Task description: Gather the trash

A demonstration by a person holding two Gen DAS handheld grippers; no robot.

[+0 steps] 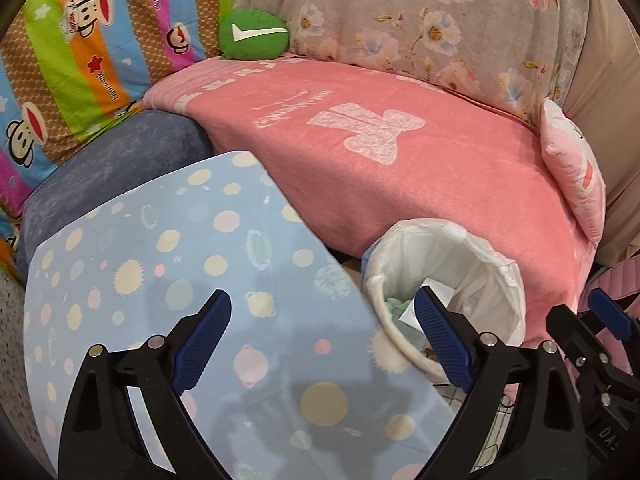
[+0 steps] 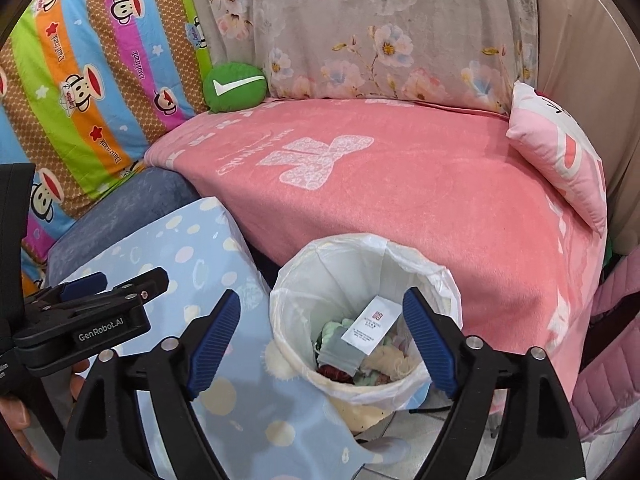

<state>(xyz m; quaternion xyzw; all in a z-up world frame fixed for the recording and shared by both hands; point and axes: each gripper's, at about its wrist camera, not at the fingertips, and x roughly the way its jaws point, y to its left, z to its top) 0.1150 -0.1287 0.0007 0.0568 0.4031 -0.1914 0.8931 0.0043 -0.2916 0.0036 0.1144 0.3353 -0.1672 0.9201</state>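
Note:
A small bin point(image 2: 436, 280) lined with a white bag stands on the floor against the pink sofa seat. Inside lie a white printed packet point(image 2: 370, 326), a grey wrapper point(image 2: 338, 354) and several crumpled scraps. My right gripper point(image 2: 322, 336) is open and empty, its fingers either side of the bin mouth, above it. My left gripper point(image 1: 322, 336) is open and empty above the blue spotted cloth point(image 1: 160, 280), with the bin point(image 1: 496, 276) at its right finger. The left gripper also shows at the left edge of the right wrist view point(image 2: 100, 292).
A pink blanket point(image 2: 400, 200) covers the sofa seat. A green round cushion point(image 2: 234, 88) sits at its back left, a pink pillow point(image 2: 560, 152) at the right. Striped monkey-print fabric point(image 2: 80, 80) and floral fabric point(image 2: 380, 28) hang behind. A grey-blue cushion point(image 1: 112, 164) lies under the spotted cloth.

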